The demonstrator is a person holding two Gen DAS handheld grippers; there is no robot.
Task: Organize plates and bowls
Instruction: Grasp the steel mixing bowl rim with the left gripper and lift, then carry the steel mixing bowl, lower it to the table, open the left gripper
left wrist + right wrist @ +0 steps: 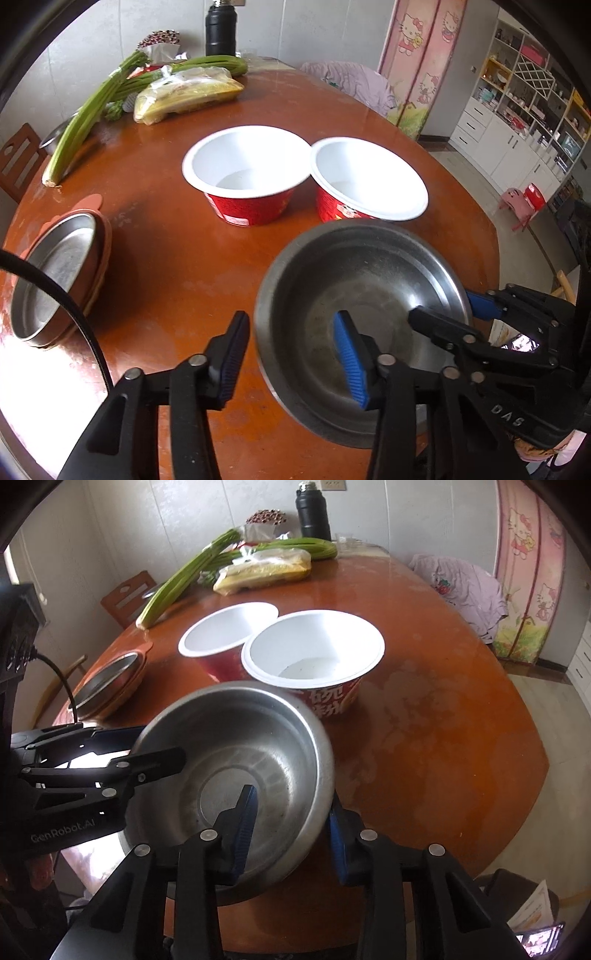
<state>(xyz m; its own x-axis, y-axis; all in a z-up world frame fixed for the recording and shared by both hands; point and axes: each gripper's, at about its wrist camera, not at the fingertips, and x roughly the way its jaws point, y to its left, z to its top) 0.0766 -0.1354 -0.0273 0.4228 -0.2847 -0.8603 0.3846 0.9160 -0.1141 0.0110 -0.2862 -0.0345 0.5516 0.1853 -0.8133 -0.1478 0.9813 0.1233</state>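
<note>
A steel bowl [364,295] [236,760] is tilted at the near edge of the round wooden table [177,258]. My left gripper [291,354] is open and straddles the bowl's left rim, one finger inside, one outside. My right gripper [291,827] is open and straddles its right rim the same way. Each gripper shows in the other's view, the right one [443,314] and the left one [147,749]. Two red paper bowls with white insides [246,173] [369,181] stand side by side behind it. A steel plate on an orange plate [55,277] [107,686] lies at the left.
Celery stalks [92,110], a bagged yellow packet [188,96] and a black thermos [220,31] sit at the table's far side. A wooden chair [18,158] stands at the left. A cloth-covered chair [465,587] and a pink screen [528,568] are at the right.
</note>
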